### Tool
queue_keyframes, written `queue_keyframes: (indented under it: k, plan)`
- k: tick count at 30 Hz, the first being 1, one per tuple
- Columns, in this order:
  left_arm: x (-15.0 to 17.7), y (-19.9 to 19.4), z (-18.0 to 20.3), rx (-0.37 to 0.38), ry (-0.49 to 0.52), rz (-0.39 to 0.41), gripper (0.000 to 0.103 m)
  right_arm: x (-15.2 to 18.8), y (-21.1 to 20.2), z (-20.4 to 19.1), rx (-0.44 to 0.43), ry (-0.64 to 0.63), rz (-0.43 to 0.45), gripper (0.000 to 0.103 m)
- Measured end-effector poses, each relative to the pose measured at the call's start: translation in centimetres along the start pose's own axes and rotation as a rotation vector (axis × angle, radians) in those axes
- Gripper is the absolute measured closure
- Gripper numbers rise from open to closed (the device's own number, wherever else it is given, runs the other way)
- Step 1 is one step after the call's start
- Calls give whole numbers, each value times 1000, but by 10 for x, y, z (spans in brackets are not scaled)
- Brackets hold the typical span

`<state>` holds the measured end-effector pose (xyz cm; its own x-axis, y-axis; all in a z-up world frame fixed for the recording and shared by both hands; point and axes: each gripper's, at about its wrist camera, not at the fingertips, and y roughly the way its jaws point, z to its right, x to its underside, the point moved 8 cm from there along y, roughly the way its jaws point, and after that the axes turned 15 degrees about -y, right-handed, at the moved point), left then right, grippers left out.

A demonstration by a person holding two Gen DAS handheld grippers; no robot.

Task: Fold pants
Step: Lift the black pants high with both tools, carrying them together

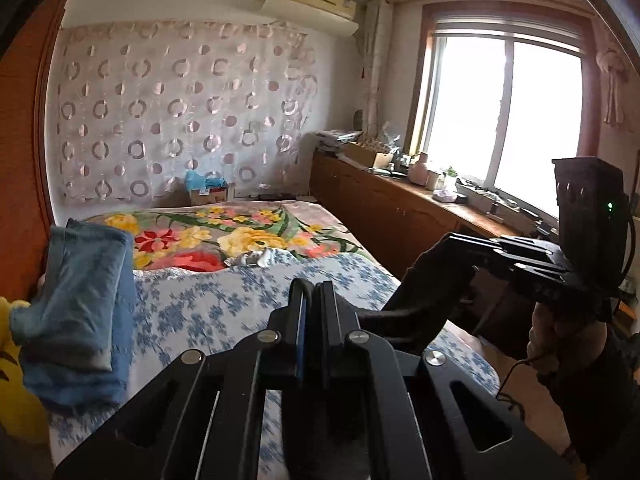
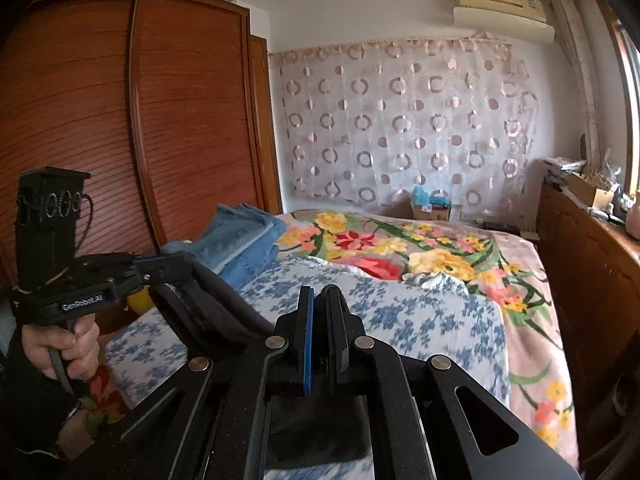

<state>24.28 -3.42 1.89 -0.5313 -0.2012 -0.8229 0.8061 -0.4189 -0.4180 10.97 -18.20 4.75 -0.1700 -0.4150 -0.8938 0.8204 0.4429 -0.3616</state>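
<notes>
I am looking into a bedroom with a bed covered by a white sheet printed with blue flowers and, farther on, a blanket with big yellow and red blossoms. Behind it hangs a sheer curtain with pink rings, under a cream air conditioner.

The dark, soft fabric pants hang between my two tools, above the sheet. My left gripper has its fingers pressed together on the cloth, which runs off to the right of its tips. My right gripper is likewise clamped on the cloth, which stretches away to the left of its tips and sags below them.

To the left of the left fingers, near the bed's edge, sits a stack of folded blue denim garments, with something yellow just beside it. Nothing lies on the sheet straight ahead of either pair of fingers.

The left view alone shows the bright window and the long wooden cabinet cluttered with small items to the right of the fingers. The right view alone shows the reddish slatted wooden wardrobe to the left, and a hand gripping the other tool's handle.
</notes>
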Motion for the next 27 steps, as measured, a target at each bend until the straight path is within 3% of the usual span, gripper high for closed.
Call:
queue_keyframes:
  k: [5, 11, 14, 18, 27]
  plan:
    - [-43, 25, -6, -19, 22, 21, 96, -46, 40, 27, 29, -26, -24, 98]
    - [-84, 24, -4, -32, 47, 89, 96, -101, 55, 45, 82, -37, 30, 98]
    - [-71, 28, -10, -44, 43, 63, 96, -100, 69, 40, 75, -40, -6, 98]
    - [-29, 37, -28, -81, 15, -8, 96, -68, 89, 22, 25, -22, -89, 98]
    - [43, 21, -38, -100, -26, -94, 96, -46, 87, -4, -42, 8, -170, 98]
